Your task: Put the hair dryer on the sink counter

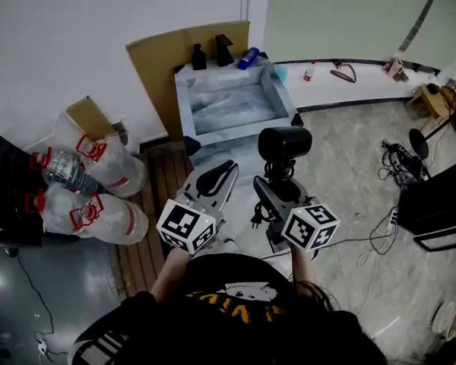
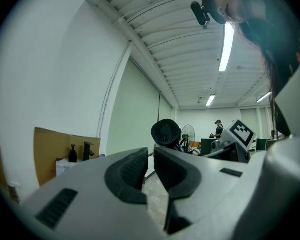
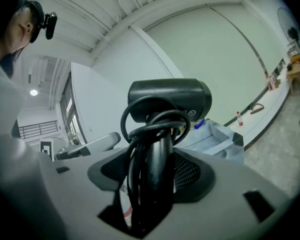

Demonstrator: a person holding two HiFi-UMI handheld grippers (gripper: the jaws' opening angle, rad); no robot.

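A person, seen from above in the head view, stands on a pale stone-patterned floor (image 1: 342, 150) with a gripper in each hand. The right gripper (image 1: 272, 188) has its fingers closed on the handle of a black hair dryer (image 1: 285, 143). The dryer is held upright in the air just in front of the sink table (image 1: 184, 101), not touching it. Beside it, the left gripper (image 1: 228, 167) has its fingers closed together with nothing between them.

Only the head view looks down into the basin. A black soap dispenser (image 1: 199, 56), a black tap (image 1: 224, 50) and a blue bottle (image 1: 248, 58) stand along its back edge, with a cardboard sheet (image 1: 156, 74) behind. Bagged water bottles (image 1: 83, 181) lie to the left and cables (image 1: 399, 158) on the floor to the right. A plug (image 1: 254, 219) dangles below the dryer.

Only the left gripper view shows the dryer's round rear grille (image 2: 166, 132). Beyond it are a standing fan (image 2: 188, 132), a distant person (image 2: 218, 129) and ceiling strip lights (image 2: 225, 46).

The right gripper view comes closest. The dryer's short, fat matte-black barrel lies crosswise on top. Its handle runs down between the fingers (image 3: 190, 171), with black cord wound round it in loops. The sink table shows behind, to the right.
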